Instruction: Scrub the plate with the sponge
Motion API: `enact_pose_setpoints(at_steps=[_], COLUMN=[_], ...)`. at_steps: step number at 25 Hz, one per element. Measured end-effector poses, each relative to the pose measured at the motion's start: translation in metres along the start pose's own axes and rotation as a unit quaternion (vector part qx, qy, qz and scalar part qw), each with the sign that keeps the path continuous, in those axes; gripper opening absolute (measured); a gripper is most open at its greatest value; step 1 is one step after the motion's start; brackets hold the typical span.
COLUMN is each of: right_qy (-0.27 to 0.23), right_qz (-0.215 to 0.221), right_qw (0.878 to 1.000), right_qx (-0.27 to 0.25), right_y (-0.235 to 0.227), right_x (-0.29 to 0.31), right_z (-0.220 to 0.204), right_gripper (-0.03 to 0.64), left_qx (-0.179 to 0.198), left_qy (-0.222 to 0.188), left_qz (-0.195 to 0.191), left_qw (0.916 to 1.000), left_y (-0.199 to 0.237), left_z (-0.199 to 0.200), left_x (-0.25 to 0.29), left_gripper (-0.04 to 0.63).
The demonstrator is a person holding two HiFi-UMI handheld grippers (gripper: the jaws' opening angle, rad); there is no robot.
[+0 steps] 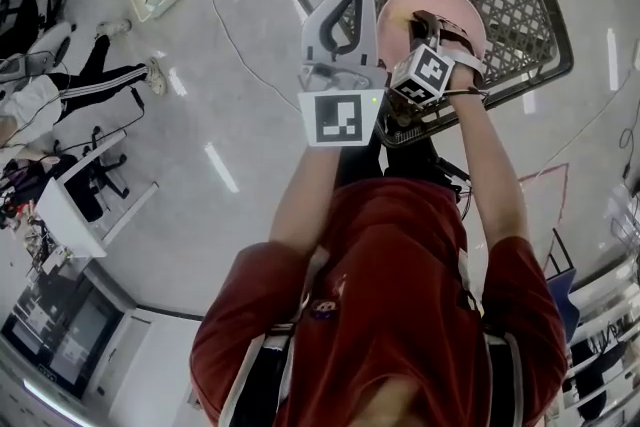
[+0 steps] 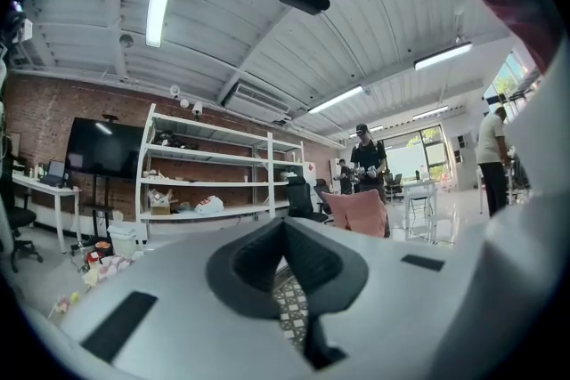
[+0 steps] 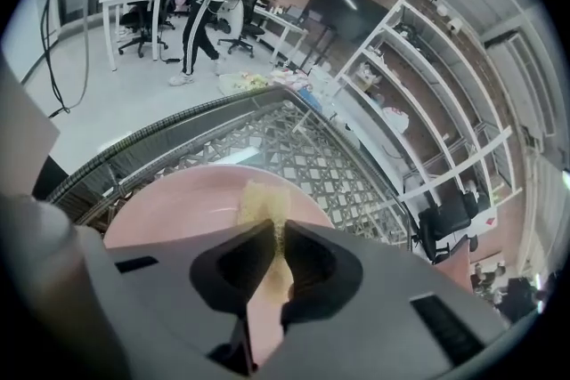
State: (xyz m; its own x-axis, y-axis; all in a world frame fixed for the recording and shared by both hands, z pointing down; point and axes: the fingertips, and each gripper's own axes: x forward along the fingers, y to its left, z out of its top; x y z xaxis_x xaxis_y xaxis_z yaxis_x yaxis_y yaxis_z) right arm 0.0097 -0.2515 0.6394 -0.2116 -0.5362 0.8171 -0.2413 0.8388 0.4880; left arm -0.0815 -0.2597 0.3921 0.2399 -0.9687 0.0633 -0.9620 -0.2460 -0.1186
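Nearest my head camera is the person's red shirt (image 1: 400, 285). Past it, the pink plate (image 3: 169, 209) lies on the mesh table (image 3: 303, 147). My right gripper (image 3: 275, 231) is over the plate, jaws clamped on the yellow sponge (image 3: 264, 202), whose tip reaches the plate's middle. My left gripper (image 2: 287, 227) sits just left of the plate, jaws together, holding nothing.
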Motion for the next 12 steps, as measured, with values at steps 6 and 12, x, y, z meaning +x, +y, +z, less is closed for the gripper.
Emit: enact_pose_setpoints(at_steps=[6, 12], right_qy=[0.0, 0.001], right_qz=[0.006, 0.02], right_qw=[1.0, 0.998], right_qx=[-0.03, -0.052], right_y=[0.02, 0.04], right_x=[-0.01, -0.024], right_z=[0.003, 0.005], right_gripper=[0.043, 0.043], left_qx=[-0.014, -0.033], left_qy=[-0.006, -0.014], left_qz=[0.001, 0.004], left_qw=[0.9999, 0.9994], left_y=[0.0, 0.002], left_z=[0.0, 0.002], left_x=[-0.007, -0.013], left_gripper=[0.014, 0.014])
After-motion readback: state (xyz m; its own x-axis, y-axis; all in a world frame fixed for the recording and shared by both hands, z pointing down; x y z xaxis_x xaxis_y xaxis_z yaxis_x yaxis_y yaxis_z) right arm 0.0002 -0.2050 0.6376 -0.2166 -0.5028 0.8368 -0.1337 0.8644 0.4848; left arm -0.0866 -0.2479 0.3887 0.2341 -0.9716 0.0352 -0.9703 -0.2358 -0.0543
